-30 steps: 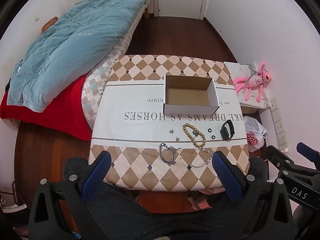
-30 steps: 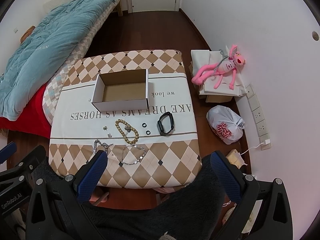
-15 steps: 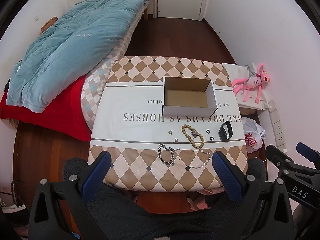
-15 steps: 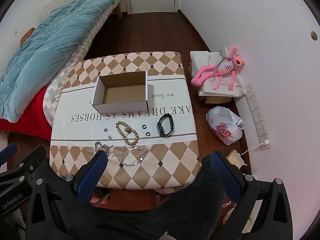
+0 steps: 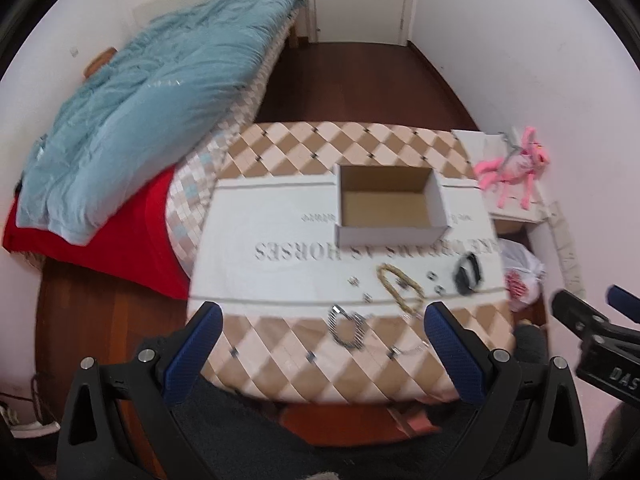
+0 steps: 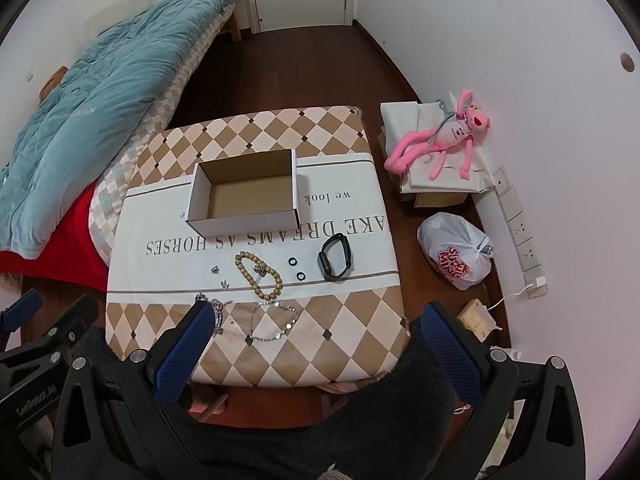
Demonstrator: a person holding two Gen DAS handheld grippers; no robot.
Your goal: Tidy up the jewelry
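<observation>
Jewelry [image 6: 259,274] of beads, chains and rings lies scattered; both grippers' fingers [image 6: 182,354] spread, empty.

Upside down on the tablecloth [image 6: 256,258]: "AKE DREAMS AS HORSES", "we look". On the right gripper [image 5: 612,374]: "DAS".

White walls [image 6: 500,20], dark wood floor [image 6: 300,72], bed [image 6: 100,92].

We see the left wrist view motion-blurred; the right gripper's [image 6: 312,344] blue pad covers the silver chain bracelet's [image 6: 218,312] 9 o'clock side.
</observation>
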